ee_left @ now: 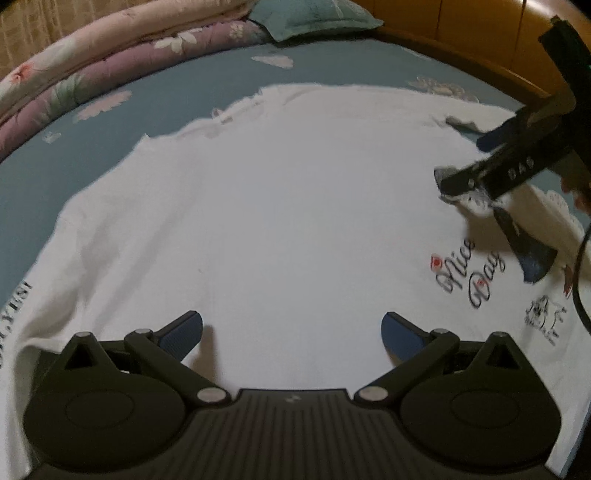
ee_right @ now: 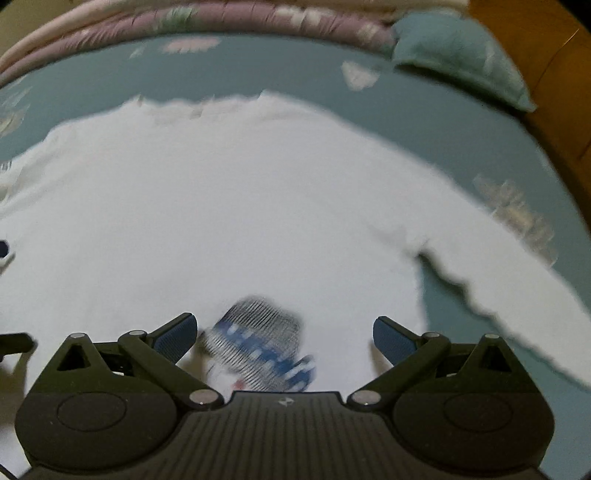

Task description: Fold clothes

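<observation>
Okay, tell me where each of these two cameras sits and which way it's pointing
Left wrist view: sits on the left claw, faces forward across the white printed T-shirt on the teal floral bedsheet; its own open fingers show, and the right claw.
Right wrist view: sits on the right claw, faces over the shirt toward the folded pink and purple quilts; its open fingers show.
Shared: shirt, sheet, quilts, teal pillow.

We're in a home bedroom — a bed (ee_left: 110, 155) under a teal flowered sheet, folded floral quilts (ee_left: 92, 70) stacked along its far edge, a teal pillow (ee_left: 314, 18) tucked in the corner, and a curved wooden headboard (ee_left: 461, 40) behind it all.
</observation>
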{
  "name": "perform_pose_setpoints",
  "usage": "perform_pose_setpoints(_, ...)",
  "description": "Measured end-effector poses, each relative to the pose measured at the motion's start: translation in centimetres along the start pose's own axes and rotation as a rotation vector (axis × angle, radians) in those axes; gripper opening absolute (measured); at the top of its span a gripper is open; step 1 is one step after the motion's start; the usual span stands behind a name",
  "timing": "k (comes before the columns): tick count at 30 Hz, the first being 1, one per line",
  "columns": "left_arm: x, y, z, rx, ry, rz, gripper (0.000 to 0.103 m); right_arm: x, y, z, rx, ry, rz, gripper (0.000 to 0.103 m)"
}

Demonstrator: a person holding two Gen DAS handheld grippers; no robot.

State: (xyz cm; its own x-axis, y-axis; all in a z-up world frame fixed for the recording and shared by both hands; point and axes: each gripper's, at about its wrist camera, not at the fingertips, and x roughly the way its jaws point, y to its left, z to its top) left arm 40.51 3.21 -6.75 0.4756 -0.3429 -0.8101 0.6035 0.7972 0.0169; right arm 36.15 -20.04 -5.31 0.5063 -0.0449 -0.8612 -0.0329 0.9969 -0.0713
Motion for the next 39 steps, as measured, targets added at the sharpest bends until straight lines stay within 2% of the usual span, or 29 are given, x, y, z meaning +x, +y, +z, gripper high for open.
perform_pose_setpoints(4, -0.8, 0.3, -1.5, -0.057, -0.014, -0.021, 0.102, 0.5, -0.5, -0.8, 0.086, 0.0, 0.035, 0.103)
perform_pose_setpoints(11, -2.6, -0.9, -3.7, -0.045, -0.001, 0.014, 0.102, 0.6, -0.2, -0.5, 0.086, 0.021, 0.029, 0.103)
perform_pose_setpoints(14, -3.2, -1.2, -3.9, -0.029, 0.01, 0.012, 0.102, 0.5, -0.3, -0.9, 0.089, 0.005, 0.028, 0.103)
perform_pose_setpoints(17, -3.7, -0.8, -3.0, -0.032, -0.033, 0.033, 0.102, 0.4, -0.2, -1.2, 0.096, -0.013, 0.023, 0.103)
perform_pose_setpoints(20, -3.4, 0.2, -2.2, -0.093, -0.05, 0.025, 0.102, 0.3, -0.2, -1.5, 0.1, -0.021, 0.019, 0.103)
perform_pose_setpoints(22, -2.6, 1.0, -2.7, -0.17, -0.01, -0.004, 0.102, 0.2, -0.3, -1.5, 0.101, -0.021, 0.018, 0.103)
perform_pose_setpoints(27, -4.0, 1.1, -4.3, -0.146, -0.016, 0.0, 0.102, 0.4, -0.2, -1.4, 0.107, -0.022, 0.015, 0.103)
perform_pose_setpoints(31, -6.6, 3.8, -4.7, -0.207, -0.063, 0.04, 0.102, 0.4, -0.1, -1.5, 0.112, -0.028, 0.01, 0.103)
perform_pose_setpoints(35, -8.8, 7.6, -4.9, -0.283, -0.117, 0.118, 0.102, 0.4, 0.0, -1.4, 0.117, -0.024, 0.004, 0.103)
perform_pose_setpoints(39, -10.1, 11.7, -5.4, -0.337, -0.136, 0.191, 0.102, 0.4, 0.0, -1.5, 0.122, -0.022, -0.001, 0.103)
